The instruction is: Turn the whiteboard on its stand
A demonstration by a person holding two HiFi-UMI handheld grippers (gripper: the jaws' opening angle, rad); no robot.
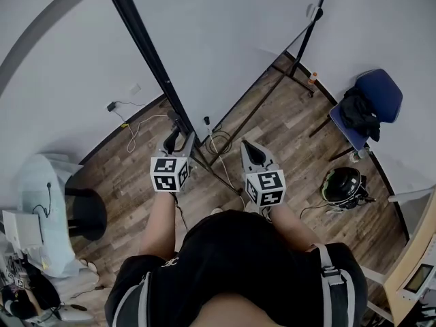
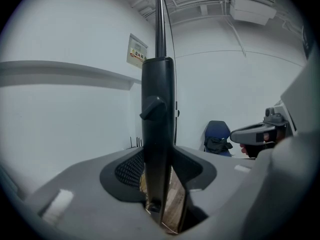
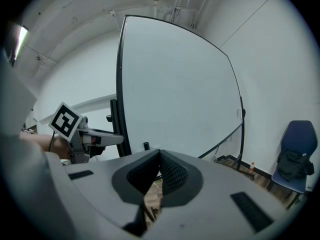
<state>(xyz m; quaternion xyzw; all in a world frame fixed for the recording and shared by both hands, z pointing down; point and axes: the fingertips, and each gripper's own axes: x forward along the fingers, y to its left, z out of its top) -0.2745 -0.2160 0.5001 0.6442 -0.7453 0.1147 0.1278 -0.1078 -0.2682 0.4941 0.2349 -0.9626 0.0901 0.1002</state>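
At the centre of the left gripper view, the left gripper (image 2: 159,156) is clasping a dark upright bar (image 2: 158,109), which is running top to bottom between the pads, both seeming to press against its sides. In the head view that bar is bordering the left side of the whiteboard (image 3: 175,89), which is standing tall and filling the upper middle of the frame, ahead of both grippers, its long edge rising vertically. The right gripper (image 3: 160,156) is pointing at the board's face from lower centre, jaws clenched tip to tip on nothing. The left one is nearer, so the turn would likely be starting there. No box or bin is showing; at the right edge a blue chair (image 1: 381,90) is carrying a dark bundle (image 1: 359,114), with a helmet (image 1: 343,184) on the floor (image 1: 286,121) below it
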